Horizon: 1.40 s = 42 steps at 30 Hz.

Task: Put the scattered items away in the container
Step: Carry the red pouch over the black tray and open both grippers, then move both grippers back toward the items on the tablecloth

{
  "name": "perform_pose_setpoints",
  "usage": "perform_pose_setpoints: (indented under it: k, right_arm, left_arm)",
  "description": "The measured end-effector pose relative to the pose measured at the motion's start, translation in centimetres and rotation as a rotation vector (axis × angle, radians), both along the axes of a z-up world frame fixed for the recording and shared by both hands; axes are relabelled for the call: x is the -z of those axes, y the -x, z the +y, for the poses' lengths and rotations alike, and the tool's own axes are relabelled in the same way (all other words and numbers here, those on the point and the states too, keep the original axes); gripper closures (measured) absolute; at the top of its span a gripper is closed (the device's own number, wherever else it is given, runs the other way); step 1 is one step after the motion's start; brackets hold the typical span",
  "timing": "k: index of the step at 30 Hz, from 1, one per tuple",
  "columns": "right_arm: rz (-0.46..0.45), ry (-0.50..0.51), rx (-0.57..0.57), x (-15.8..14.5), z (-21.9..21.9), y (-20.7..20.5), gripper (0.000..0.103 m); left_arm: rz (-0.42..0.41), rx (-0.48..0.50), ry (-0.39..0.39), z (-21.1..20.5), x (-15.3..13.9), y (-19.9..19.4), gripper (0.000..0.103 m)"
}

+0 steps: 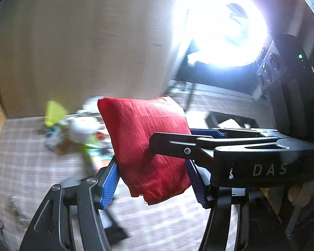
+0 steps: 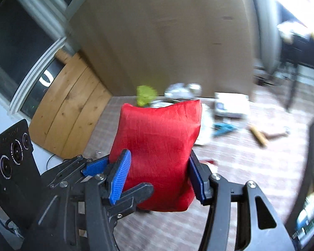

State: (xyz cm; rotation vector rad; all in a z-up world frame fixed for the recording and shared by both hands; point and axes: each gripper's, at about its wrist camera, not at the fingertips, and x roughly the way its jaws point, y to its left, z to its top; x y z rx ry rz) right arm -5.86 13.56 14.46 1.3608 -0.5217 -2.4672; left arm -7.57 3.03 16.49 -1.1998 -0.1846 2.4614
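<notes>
A red fabric pouch point(image 1: 148, 146) is held above the checked floor by both grippers at once. My left gripper point(image 1: 155, 184) is shut on its lower part between blue pads. My right gripper point(image 2: 159, 177) is shut on the same pouch point(image 2: 159, 144); in the left wrist view it reaches in from the right, one black finger point(image 1: 173, 146) across the pouch's front. In the right wrist view the left gripper's finger point(image 2: 136, 194) crosses from the left. Scattered items point(image 1: 79, 131) lie blurred behind the pouch. The container is not clearly visible.
A big brown cardboard panel point(image 1: 83, 48) stands behind the clutter. A white box point(image 2: 230, 104), a teal object point(image 2: 224, 128) and a yellow stick point(image 2: 259, 138) lie on the checked cloth point(image 2: 251, 163). Wooden boards point(image 2: 69, 108) lean at the left. A dark table point(image 2: 299, 48) stands far right.
</notes>
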Motion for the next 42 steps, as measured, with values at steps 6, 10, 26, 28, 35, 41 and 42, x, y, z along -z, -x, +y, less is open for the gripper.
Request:
perform_pose_setpoints:
  k: [6, 10, 26, 28, 35, 41, 42]
  right_arm:
    - [0.004, -0.022, 0.165, -0.7, 8.7, -5.9, 0.050]
    - [-0.006, -0.046, 0.279, -0.9, 14.7, -10.2, 0.050]
    - [-0.018, -0.255, 0.638, -2.6, 30.4, -22.3, 0.050]
    - [-0.011, -0.261, 0.641, -2.7, 30.5, -22.5, 0.050]
    - [0.001, -0.202, 0.552, -1.8, 27.5, -20.3, 0.050]
    - [0.018, -0.194, 0.410, -1.1, 21.3, -16.4, 0.050]
    - [0.017, -0.188, 0.387, -0.9, 20.3, -15.7, 0.050]
  left_arm:
    - [0.004, 0.173, -0.022, 10.2, -0.4, -0.1, 0.045]
    - [0.004, 0.284, -0.031, 17.4, -0.4, -1.3, 0.045]
    - [-0.049, 0.370, 0.049, 34.0, 0.6, -3.1, 0.042]
    - [-0.025, 0.369, 0.075, 33.7, 0.3, -3.8, 0.042]
    - [-0.003, 0.333, 0.102, 30.6, -0.1, -3.9, 0.042]
    - [-0.016, 0.225, 0.127, 24.0, 1.0, -3.3, 0.042]
    - [-0.021, 0.206, 0.128, 22.6, 1.3, -3.2, 0.042]
